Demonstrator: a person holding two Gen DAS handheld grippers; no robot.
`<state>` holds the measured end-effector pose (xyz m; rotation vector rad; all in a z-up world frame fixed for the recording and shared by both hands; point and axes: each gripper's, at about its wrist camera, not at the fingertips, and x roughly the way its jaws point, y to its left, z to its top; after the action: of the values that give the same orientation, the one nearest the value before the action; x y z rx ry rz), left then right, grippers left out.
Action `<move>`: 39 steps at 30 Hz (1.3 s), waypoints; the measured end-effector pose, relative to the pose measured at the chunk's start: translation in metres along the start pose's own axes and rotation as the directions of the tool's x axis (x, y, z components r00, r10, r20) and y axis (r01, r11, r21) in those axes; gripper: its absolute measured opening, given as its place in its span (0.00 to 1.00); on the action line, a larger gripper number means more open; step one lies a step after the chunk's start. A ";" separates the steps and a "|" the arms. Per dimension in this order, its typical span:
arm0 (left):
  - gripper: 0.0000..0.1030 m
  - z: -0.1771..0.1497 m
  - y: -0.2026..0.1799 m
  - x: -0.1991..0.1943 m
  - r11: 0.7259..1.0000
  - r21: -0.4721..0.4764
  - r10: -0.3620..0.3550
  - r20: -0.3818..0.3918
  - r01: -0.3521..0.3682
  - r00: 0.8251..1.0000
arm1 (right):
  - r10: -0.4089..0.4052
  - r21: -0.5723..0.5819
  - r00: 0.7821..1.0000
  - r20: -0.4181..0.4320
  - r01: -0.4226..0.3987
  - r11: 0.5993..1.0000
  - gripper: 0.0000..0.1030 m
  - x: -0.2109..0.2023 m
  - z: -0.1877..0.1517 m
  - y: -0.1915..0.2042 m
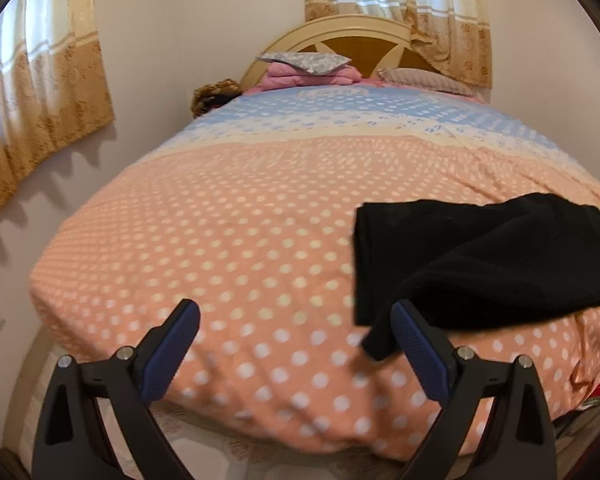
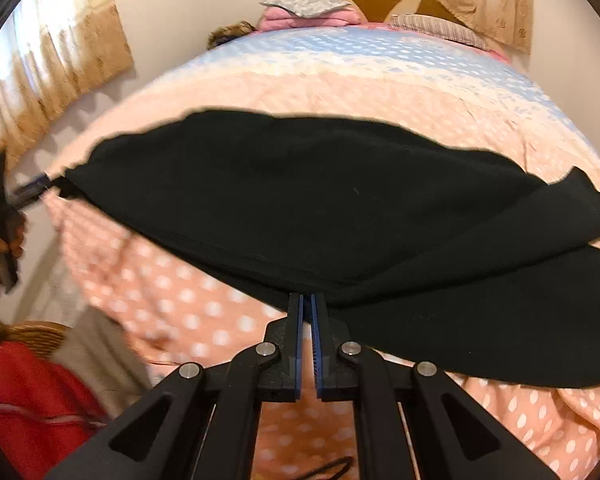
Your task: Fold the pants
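Note:
Black pants [image 2: 300,208] lie spread across the near part of a bed with a pink polka-dot cover [image 1: 236,240]. My right gripper [image 2: 307,300] is shut on the near edge of the pants. My left gripper [image 1: 296,320] is open and empty over the bed's near edge; a corner of the pants [image 1: 476,256] hangs just beside its right finger [image 1: 416,344]. In the right wrist view the left gripper [image 2: 36,188] shows at the far left, next to the pants' left end.
The cover turns blue [image 1: 340,112] towards the headboard [image 1: 340,36]. Folded pink bedding and pillows [image 1: 308,68] are stacked there. Curtains [image 1: 40,92] hang on the left wall. A red garment [image 2: 24,400] and a wicker item [image 2: 36,336] sit left of the bed.

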<state>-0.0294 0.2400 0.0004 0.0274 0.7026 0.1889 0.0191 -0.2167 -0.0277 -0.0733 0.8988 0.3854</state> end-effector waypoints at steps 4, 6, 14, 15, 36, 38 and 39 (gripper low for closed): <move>0.96 -0.002 0.009 -0.009 0.999 -0.044 -0.006 -0.001 0.006 1.000 | 0.078 -0.032 0.994 0.078 -0.076 0.997 0.05 -0.022 0.030 0.014; 0.94 -0.004 0.012 -0.010 0.992 -0.113 -0.060 -0.019 0.057 0.998 | 0.153 -0.041 0.982 0.110 -0.149 0.988 0.05 -0.021 0.051 0.022; 0.93 -0.013 -0.007 -0.014 0.965 -0.193 -0.187 -0.014 0.180 0.982 | 0.434 -0.153 0.897 0.082 -0.419 0.895 0.74 0.044 0.138 0.098; 0.93 -0.012 -0.010 -0.014 0.953 -0.215 -0.224 -0.015 0.216 0.974 | 0.446 -0.170 0.892 0.074 -0.429 0.887 0.74 0.051 0.146 0.113; 0.80 0.003 -0.038 0.018 0.931 -0.208 -0.305 0.002 0.299 0.952 | 0.403 -0.510 0.900 -0.164 -0.427 0.747 0.12 0.194 0.203 0.256; 0.80 0.009 -0.035 0.019 0.942 -0.196 -0.272 0.032 0.273 0.962 | 0.447 -0.430 0.887 -0.114 -0.450 0.783 0.11 0.191 0.213 0.244; 0.80 0.013 -0.032 0.017 0.953 -0.185 -0.232 0.055 0.239 0.971 | 0.451 -0.396 0.889 -0.082 -0.445 0.804 0.11 0.193 0.219 0.241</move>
<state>-0.0031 0.2126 -0.0038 -0.2357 0.6467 0.0257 0.2049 0.1128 -0.0171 -0.2416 0.8029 1.0187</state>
